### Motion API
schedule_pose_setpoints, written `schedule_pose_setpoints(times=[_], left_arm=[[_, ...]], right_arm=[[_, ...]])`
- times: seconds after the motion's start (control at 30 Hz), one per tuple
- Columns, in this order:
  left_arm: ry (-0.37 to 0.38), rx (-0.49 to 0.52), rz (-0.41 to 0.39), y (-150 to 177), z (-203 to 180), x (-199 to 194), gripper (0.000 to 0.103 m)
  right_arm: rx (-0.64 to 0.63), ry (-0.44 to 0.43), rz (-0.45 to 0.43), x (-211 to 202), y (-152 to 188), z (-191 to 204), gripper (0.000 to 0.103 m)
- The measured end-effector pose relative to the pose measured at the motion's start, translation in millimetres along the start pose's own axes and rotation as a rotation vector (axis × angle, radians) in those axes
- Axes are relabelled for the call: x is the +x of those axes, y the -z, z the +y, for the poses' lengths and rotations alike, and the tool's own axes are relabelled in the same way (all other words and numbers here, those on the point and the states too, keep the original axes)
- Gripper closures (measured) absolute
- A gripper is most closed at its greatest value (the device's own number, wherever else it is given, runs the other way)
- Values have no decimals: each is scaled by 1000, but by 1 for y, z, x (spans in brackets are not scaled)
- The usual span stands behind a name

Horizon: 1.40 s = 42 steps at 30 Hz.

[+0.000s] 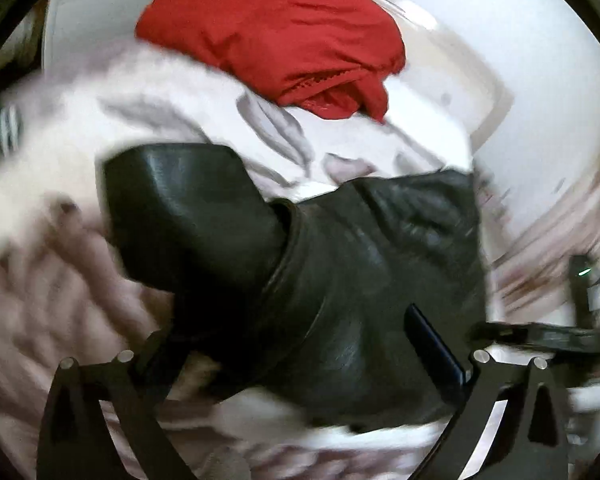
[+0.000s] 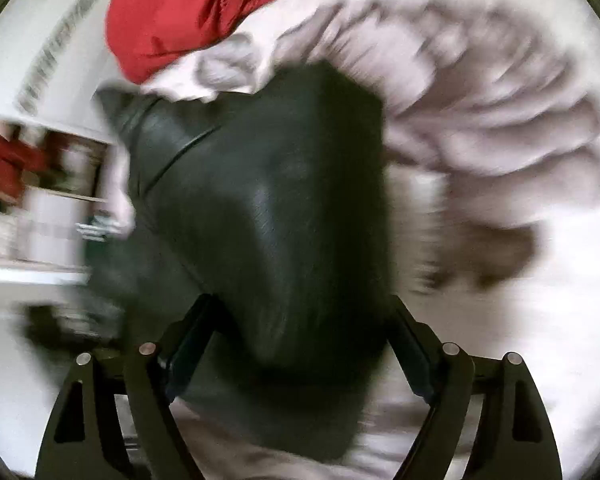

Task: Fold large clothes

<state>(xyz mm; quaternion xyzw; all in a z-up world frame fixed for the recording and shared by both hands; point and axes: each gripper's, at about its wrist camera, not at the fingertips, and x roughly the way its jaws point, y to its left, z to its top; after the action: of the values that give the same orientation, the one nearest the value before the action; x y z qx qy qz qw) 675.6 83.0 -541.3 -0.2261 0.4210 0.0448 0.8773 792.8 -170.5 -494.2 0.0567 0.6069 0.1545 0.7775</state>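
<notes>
A black leather jacket lies bunched on a pile of pale pink and white clothes. My left gripper stands wide open with the jacket's folds between its fingers. In the right wrist view the same jacket fills the middle, and my right gripper is open around a thick bulge of it. A red garment lies beyond the jacket on the pile, and it also shows in the right wrist view. Both views are blurred by motion.
The pale fluffy clothes spread to the right in the right wrist view. A white surface lies behind the pile. Shelves with blurred items stand at the left. The other gripper's black frame shows at the right in the left wrist view.
</notes>
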Motion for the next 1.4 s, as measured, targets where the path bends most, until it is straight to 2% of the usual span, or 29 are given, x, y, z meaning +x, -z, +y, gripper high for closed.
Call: schedule_pose_setpoints(times=[0.03, 0.07, 0.17, 0.27, 0.37, 0.43, 0.6, 0.8, 0.93, 1.07, 1.4], left_arm=[[-50, 54, -11, 0, -5, -6, 0], [-104, 108, -14, 0, -10, -11, 0], [-174, 220, -2, 3, -18, -26, 0], [-215, 296, -4, 10, -34, -51, 0], [-209, 334, -9, 17, -49, -83, 0], [-209, 354, -5, 17, -58, -102, 0], [-205, 380, 3, 30, -81, -180, 0], [-182, 358, -17, 43, -103, -275, 0], [-178, 383, -48, 50, -122, -348, 0], [-171, 392, -72, 56, -134, -404, 0], [-154, 354, -131, 70, -142, -499, 0]], right_arm=[[-1, 104, -46, -10, 13, 9, 17], [-1, 171, -78, -16, 25, 16, 17], [-2, 326, -159, -30, 75, 50, 15], [39, 389, -200, -52, 121, 52, 15], [78, 431, -236, -83, 152, 62, 14], [85, 457, -256, -118, 172, 83, 14], [99, 483, -311, -182, 224, 119, 14], [99, 529, -393, -291, 298, 167, 14], [119, 517, -423, -359, 349, 193, 14], [115, 507, -450, -415, 394, 217, 14], [69, 502, -564, -529, 490, 266, 14]])
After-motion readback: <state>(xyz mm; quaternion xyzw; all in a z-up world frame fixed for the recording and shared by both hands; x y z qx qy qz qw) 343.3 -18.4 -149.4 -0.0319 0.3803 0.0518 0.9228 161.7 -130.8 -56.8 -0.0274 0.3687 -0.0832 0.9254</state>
